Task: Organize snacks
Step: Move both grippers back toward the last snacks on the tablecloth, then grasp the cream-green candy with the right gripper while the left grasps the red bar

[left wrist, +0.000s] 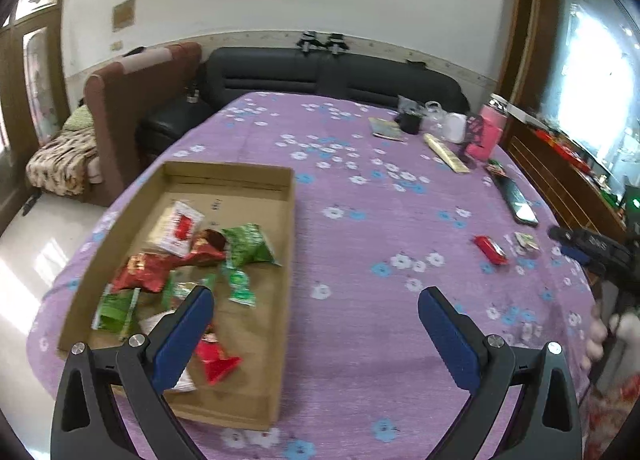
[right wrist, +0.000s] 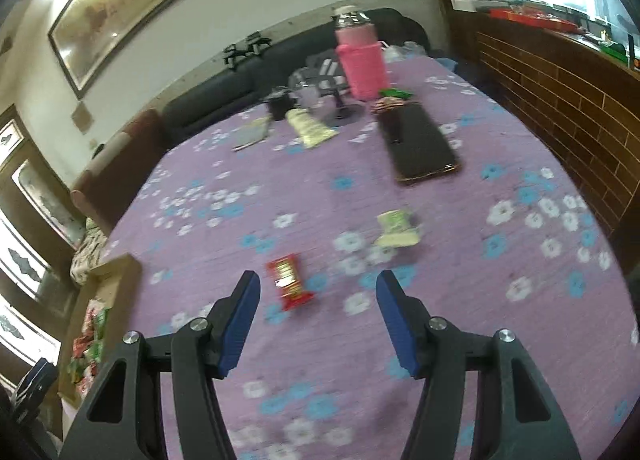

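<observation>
Hovering above a table covered by a purple floral tablecloth, the left gripper has its blue-padded jaws spread wide with nothing between them. Below and to its left lies a shallow cardboard box holding a loose pile of snack packets in red, green and white wrappers. The right gripper is likewise spread wide and empty, held above the cloth. Just ahead of it, between its fingertips in that view, a red snack packet lies flat on the cloth, and a pale green snack packet lies near it, farther off to the right. Beyond them a black phone rests face up. At the far end of the table stand a pink bottle and some smaller clutter, too blurred to identify.
</observation>
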Demonstrator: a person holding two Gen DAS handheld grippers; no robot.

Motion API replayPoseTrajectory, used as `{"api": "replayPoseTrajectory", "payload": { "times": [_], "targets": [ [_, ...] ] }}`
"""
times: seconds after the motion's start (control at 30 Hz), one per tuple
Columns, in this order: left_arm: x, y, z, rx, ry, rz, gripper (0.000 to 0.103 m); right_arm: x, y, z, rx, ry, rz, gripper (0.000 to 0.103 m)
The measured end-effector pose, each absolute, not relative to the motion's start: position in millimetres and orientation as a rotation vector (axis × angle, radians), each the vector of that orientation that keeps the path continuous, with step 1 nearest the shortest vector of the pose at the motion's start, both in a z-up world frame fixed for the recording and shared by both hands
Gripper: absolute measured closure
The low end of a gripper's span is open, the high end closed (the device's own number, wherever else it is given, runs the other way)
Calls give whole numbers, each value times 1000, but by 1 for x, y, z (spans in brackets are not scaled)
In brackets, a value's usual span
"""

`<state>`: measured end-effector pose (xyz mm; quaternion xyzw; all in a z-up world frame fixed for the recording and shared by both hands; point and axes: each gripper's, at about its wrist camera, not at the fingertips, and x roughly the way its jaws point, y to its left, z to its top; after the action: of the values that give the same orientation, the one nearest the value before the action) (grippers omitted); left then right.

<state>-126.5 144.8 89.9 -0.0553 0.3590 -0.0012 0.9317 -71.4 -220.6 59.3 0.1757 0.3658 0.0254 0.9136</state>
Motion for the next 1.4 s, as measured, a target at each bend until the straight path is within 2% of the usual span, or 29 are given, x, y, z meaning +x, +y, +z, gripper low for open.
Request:
{"api": "replayPoseTrajectory", "payload": {
  "times": [0.2, 0.27, 0.3, 0.5, 0.67, 0.83, 1.0, 1.4],
  "targets": [
    [-124, 139, 88, -115, 751, -2, 0, -27, -210, 34, 355, 831, 130, 44],
    [-123, 138, 87, -119, 761, 0, 0, -11, -196, 21, 336, 865, 145, 51],
    [-123, 138, 87, -119, 763, 1, 0, -6, -192, 17, 331, 874, 157, 58],
    [-119, 130, 83, -110, 776, -16, 0, 5, -149, 2, 315, 955, 279, 68],
    [-115, 121, 78, -105, 801, -59, 0, -17, -140, 20, 393, 936, 527, 68],
    [-113, 119, 73, -120, 807, -88, 0, -34, -224, 59, 357, 769, 218, 58],
    [-106, 109, 63, -145, 845, -134, 0, -27, -285, 40, 443, 834, 58, 58],
    [-70, 71, 67, -71, 882, -257, 0, 14, -248, 1, 253, 882, 24, 58]
  ]
}}
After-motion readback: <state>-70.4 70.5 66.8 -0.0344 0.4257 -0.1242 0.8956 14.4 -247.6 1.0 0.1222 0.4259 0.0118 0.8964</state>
